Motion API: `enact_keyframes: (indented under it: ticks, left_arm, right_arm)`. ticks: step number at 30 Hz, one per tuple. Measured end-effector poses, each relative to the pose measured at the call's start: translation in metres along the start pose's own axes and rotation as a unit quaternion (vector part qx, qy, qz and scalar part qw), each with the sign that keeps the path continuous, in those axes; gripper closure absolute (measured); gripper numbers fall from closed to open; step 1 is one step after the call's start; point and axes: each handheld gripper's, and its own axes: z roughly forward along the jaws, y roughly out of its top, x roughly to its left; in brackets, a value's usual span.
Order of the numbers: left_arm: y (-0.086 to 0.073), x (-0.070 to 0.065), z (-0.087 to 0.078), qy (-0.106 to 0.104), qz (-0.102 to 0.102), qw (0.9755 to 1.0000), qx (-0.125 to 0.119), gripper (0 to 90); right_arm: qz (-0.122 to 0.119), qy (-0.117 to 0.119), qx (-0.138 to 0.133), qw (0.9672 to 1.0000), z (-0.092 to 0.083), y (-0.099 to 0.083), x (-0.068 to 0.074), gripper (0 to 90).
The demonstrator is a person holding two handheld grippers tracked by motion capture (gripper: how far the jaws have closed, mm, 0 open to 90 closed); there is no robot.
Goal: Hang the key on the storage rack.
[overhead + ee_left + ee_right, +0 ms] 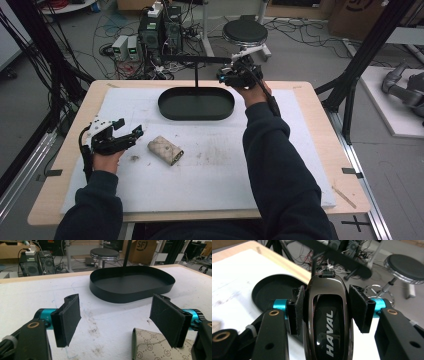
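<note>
a: holding a glossy dark car key fob [327,322] up near the crossbar of the black stand [196,60], the right gripper [239,76] is clamping it between its fingers [297,312] — both pads are pressing on the fob's sides.

b: and what is worrying you there?

a: the shell is looking slick and rounded, and the pads are gripping it only along its narrow flanks. i am judging that a tilt of the wrist could let it slide out and drop onto the tray or off the far edge of the worktop [300,88]. the small loop at its tip [325,273] is sitting close to the bar, and whether it is catching on anything i cannot tell; a snag there could twist the fob loose.

b: what is the other hand doing?

a: the left gripper [131,135] is resting low on the white mat [210,175], its fingers [68,320] spread apart and gripping nothing. the patterned beige pouch [165,150] is lying just beside it — if that hand is nudging forward, it could shove the pouch.

b: and the containers?

a: the black oval tray [196,104] at the stand's foot is holding nothing but the stand's post rising from its floor. the pouch is lying on its side; what is inside it i cannot tell.
</note>
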Motion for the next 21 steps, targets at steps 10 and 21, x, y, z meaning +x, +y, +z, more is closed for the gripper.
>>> enact_keyframes:
  ticks: [10, 21]
  left_arm:
    - [-0.001, 0.002, -0.001, 0.001, -0.002, 1.0000, -0.001, 24.2]
    - [-0.001, 0.004, -0.002, 0.003, -0.003, 1.0000, -0.001, 24.3]
  right_arm:
    - [0.022, -0.025, 0.003, 0.9994, 0.013, 0.028, -0.013, 49.9]
    - [0.027, -0.029, -0.002, 0.9992, 0.008, 0.028, -0.014, 49.8]
